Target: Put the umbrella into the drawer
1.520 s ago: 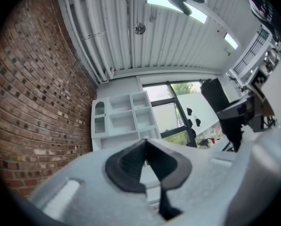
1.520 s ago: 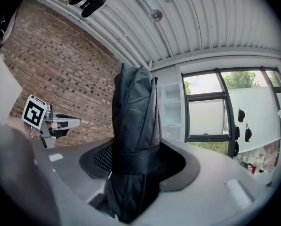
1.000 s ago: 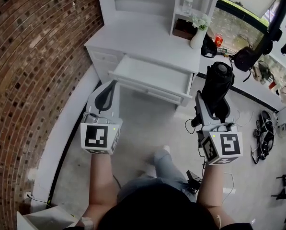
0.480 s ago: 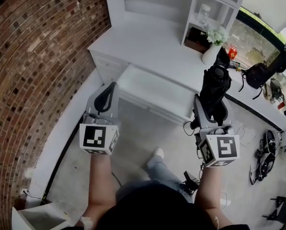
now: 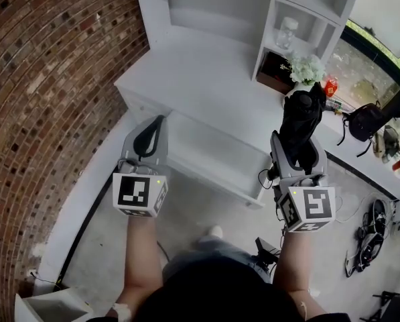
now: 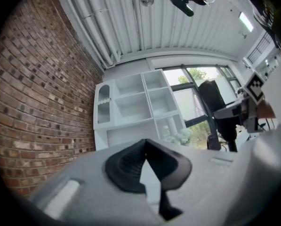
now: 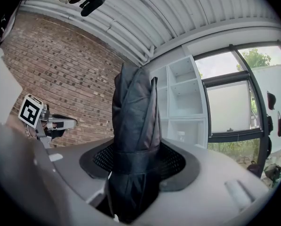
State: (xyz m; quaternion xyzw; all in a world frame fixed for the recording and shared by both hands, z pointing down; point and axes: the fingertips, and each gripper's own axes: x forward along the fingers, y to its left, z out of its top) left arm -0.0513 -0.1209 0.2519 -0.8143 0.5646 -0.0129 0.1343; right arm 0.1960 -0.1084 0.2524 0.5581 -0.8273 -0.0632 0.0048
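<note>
Desk point(image 5: 200, 79) now nearer you; drawer point(image 5: 210, 149) open. Your right gripper point(image 5: 295, 141) clamps folded black umbrella point(image 5: 301, 116); left gripper point(image 5: 157, 119) pinched shut, empty.

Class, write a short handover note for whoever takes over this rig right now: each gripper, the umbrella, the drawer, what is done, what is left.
Left gripper: shut, nothing in it.
Right gripper: shut on the folded black umbrella, which sticks out past the jaws.
Drawer: pulled open below the white desk top, ahead of both grippers; nothing visible in it.
Done: umbrella gripped, drawer open.
Left: bring the umbrella over the drawer, lay it in, release.
</note>
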